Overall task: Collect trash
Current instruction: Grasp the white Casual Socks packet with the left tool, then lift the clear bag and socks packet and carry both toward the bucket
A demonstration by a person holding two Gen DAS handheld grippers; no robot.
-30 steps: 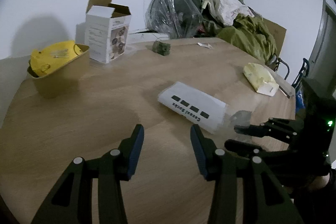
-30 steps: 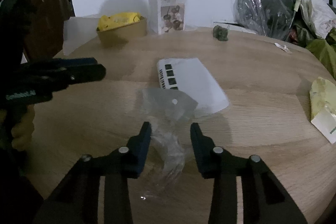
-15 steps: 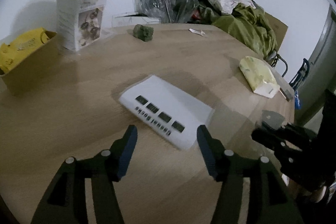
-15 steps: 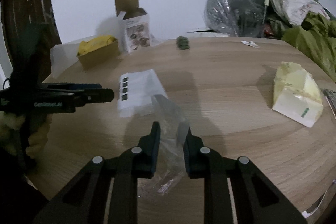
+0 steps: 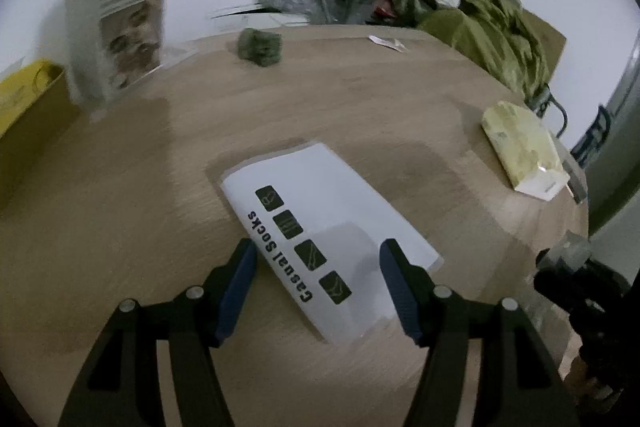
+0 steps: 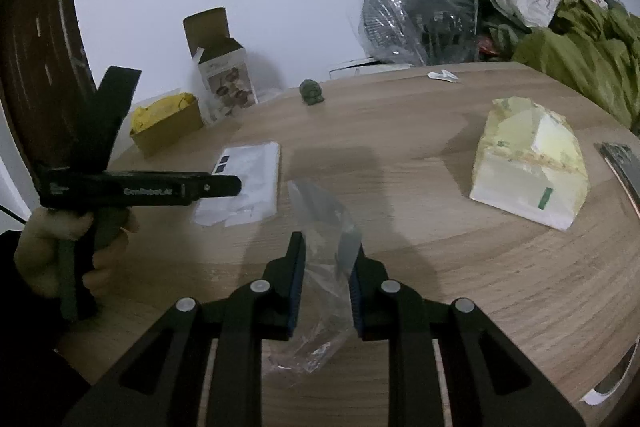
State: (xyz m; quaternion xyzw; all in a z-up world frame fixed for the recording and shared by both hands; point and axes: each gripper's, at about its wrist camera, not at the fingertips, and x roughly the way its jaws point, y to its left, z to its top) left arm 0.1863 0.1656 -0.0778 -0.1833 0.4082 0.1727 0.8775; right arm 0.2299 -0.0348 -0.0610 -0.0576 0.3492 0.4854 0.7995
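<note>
**A:** so where's the trash at right now?

**B:** the right gripper (image 6: 326,269) is clamped on a crumpled clear plastic wrapper (image 6: 324,227), which hangs between its fingers above the wooden table (image 6: 460,287). The white sock package (image 5: 328,235) with "Casual Socks" printed on it lies flat on the table, right under the left gripper (image 5: 318,285).

**A:** left one got it yet?

**B:** nope, its jaws are opening, one finger on each side of the package's near end, pads not pressing on it. There's also a yellowish paper bag (image 6: 532,167) lying off to the right, well apart from both grippers. A cardboard tray with something yellow in it (image 6: 166,125) sits at the far left, beside an open white box (image 6: 224,75).
</note>
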